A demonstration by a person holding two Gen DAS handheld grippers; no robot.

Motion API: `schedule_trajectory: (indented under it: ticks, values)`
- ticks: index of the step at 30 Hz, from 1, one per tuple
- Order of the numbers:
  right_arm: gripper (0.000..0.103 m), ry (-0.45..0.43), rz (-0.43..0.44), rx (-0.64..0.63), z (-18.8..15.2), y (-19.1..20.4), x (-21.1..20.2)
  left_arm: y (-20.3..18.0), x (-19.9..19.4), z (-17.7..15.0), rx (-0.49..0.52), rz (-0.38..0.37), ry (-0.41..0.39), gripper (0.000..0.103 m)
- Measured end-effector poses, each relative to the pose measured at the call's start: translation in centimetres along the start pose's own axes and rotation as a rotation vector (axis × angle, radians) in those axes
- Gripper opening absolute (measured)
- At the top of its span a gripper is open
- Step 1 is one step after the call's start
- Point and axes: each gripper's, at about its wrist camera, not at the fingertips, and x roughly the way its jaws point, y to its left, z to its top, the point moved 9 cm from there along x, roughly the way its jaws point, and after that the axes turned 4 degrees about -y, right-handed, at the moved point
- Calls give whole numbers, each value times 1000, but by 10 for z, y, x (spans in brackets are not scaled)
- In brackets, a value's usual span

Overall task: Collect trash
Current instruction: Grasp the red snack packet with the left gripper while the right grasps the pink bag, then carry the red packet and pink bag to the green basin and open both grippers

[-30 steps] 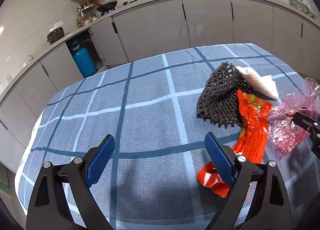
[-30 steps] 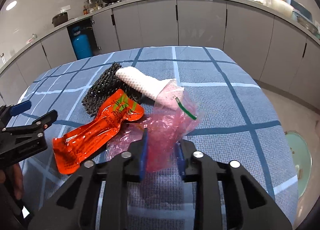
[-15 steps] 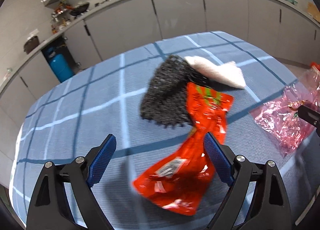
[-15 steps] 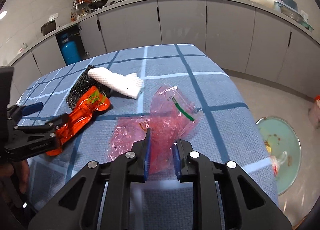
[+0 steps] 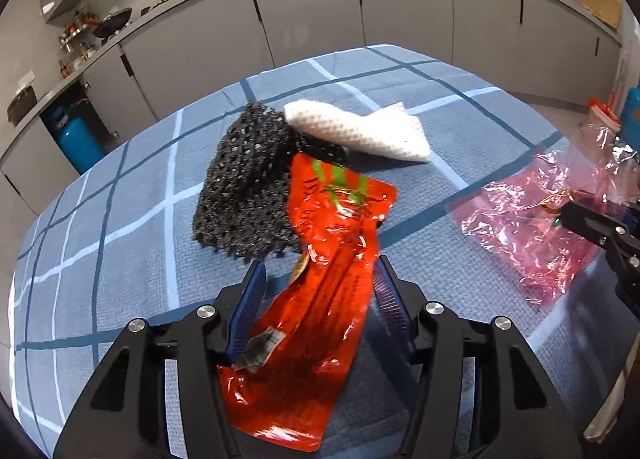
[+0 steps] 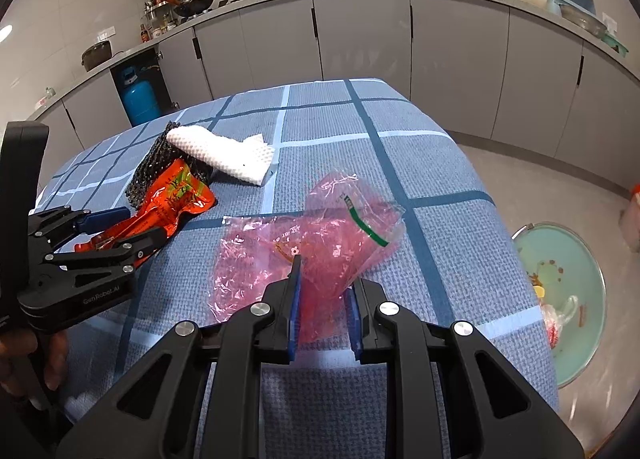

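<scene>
The left hand-held gripper (image 5: 318, 283) is closing its jaws around the crinkled orange-red foil wrapper (image 5: 328, 259), which is lying between the blue pads (image 5: 250, 303) on the blue checked cloth of the table (image 5: 132, 227). The wrapper's far end is overlapping a black mesh pad (image 5: 244, 187) under a white foam sheet (image 5: 352, 131). The right hand-held gripper (image 6: 324, 299), jaws narrow, is gripping a transparent pink plastic bag (image 6: 304, 243) on the right.

Orange foil wrapper (image 5: 324, 283) lay crumpled, top overlapping black mesh pad (image 5: 244, 191); white foam sheet (image 5: 356, 131) rested across pad; pink clear bag (image 6: 308, 247) lay apart, wrinkled.
</scene>
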Motion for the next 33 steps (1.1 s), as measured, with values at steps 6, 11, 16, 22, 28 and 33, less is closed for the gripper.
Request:
schedule_trajectory:
  ticks: [6, 11, 16, 22, 28, 33]
  values:
    - [21, 2, -5, -11, -1, 0, 0, -7, 2, -1, 23, 3, 5, 54]
    - [21, 8, -7, -16, -3, -1, 3, -7, 2, 2, 27, 6, -9, 42]
    - [21, -8, -7, -15, -1, 0, -2, -7, -3, 1, 30, 0, -13, 39]
    - [20, -34, 0, -18, 3, 0, -10, -1, -29, 10, 21, 13, -64, 39]
    - [19, -71, 8, -14, 10, -1, -23, 3, -56, 29, 6, 31, -128, 39]
    - [19, -99, 12, -8, 16, -4, -34, 3, -64, 41, 4, 44, -153, 39]
